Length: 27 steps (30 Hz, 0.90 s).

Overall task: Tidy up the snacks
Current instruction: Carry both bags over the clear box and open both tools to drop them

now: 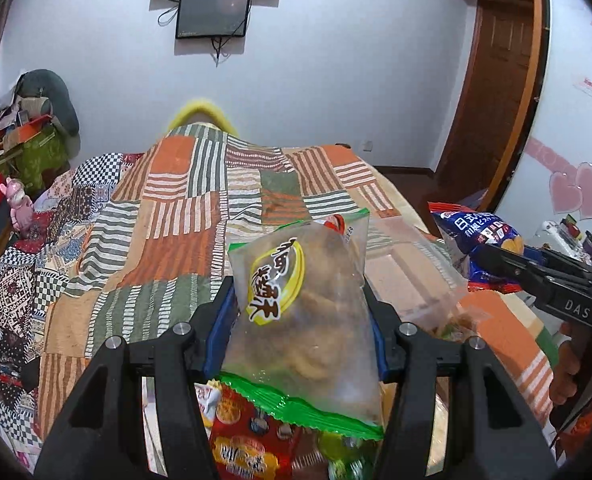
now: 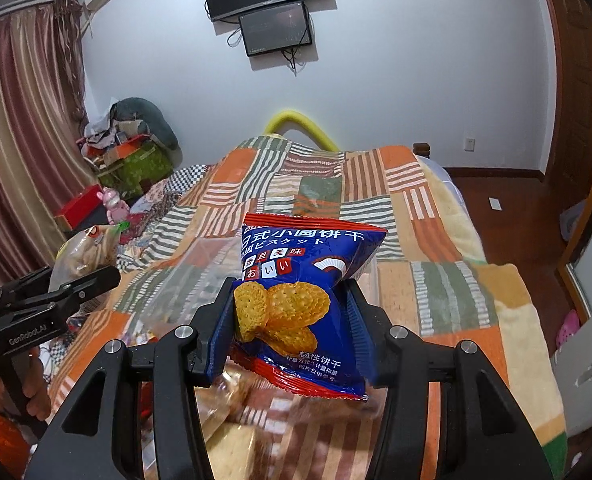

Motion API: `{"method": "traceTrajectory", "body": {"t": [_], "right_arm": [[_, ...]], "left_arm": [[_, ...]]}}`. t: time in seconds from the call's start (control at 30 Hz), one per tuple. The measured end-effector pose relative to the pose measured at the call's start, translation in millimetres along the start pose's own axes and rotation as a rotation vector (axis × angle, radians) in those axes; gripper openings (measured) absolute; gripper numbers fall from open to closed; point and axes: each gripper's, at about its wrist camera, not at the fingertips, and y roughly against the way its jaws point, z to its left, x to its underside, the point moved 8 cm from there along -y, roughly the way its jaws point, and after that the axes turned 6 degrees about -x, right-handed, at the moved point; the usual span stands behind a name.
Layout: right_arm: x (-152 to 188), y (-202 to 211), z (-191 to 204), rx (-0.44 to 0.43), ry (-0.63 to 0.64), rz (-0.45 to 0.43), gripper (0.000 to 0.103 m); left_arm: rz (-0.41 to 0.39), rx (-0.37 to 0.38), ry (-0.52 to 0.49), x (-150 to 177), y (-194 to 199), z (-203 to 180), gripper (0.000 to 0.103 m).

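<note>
Scene: You stand at the foot of a bed (image 2: 435, 240) spread with a patchwork quilt, a hand-held gripper in each hand, both raised above the covers.

Left hand-held gripper (image 1: 301, 312): Its blue pads are clamped on a clear snack bag (image 1: 299, 300) with green sealed edges and a yellow label; the bag stands upright between the jaws, clear of the bed.

Right hand-held gripper (image 2: 292, 316): It is clamped on a blue biscuit packet (image 2: 296, 280) printed with round crackers, pinched at mid-height and tilted slightly, also off the quilt.

Where the snacks are: One packet rides in each gripper. More wrapped snacks (image 1: 248, 440) lie blurred just below the left gripper, a red packet among them.

Container: A clear plastic box (image 1: 407, 276) rests on the quilt between the two grippers, just beyond the carried packets. It is hard to read; you cannot tell what, if anything, is inside.

Step in hand: Judging by the lifted packets, you are mid-carry, with both snacks picked up and neither yet set down.

Next move: It likely calls for bringing each packet over the clear box and lowering it before the jaws part. Keep the two grippers well apart so they do not knock together over the opening.

Risk: The soft bags could crumple or slip if squeezed unevenly, and the clear box's edges are easy to misjudge.
</note>
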Motion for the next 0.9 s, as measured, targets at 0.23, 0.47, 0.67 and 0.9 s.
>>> {"method": "traceTrajectory", "body": {"t": [0.23,0.47,0.67,0.9], "right_arm": [[1,-29,-8,0.000,-0.007,0.046,0.048],[2,-56,-15,-0.004,-0.009,0.101,0.048],[8,-74,-15,-0.020,0.018,0.159,0.048],[17,-86,-15,-0.012,0.051,0.218,0.049]], "left_arm": [[0.047,-0.004,0.003,0,-37,-2,0.056],[0.105,0.009,-0.021,2,-75,-11,0.056],[0.168,0.041,-0.051,8,-102,-24,0.056],[0.228,0.038,-0.060,19,-124,-28,0.056]]}}
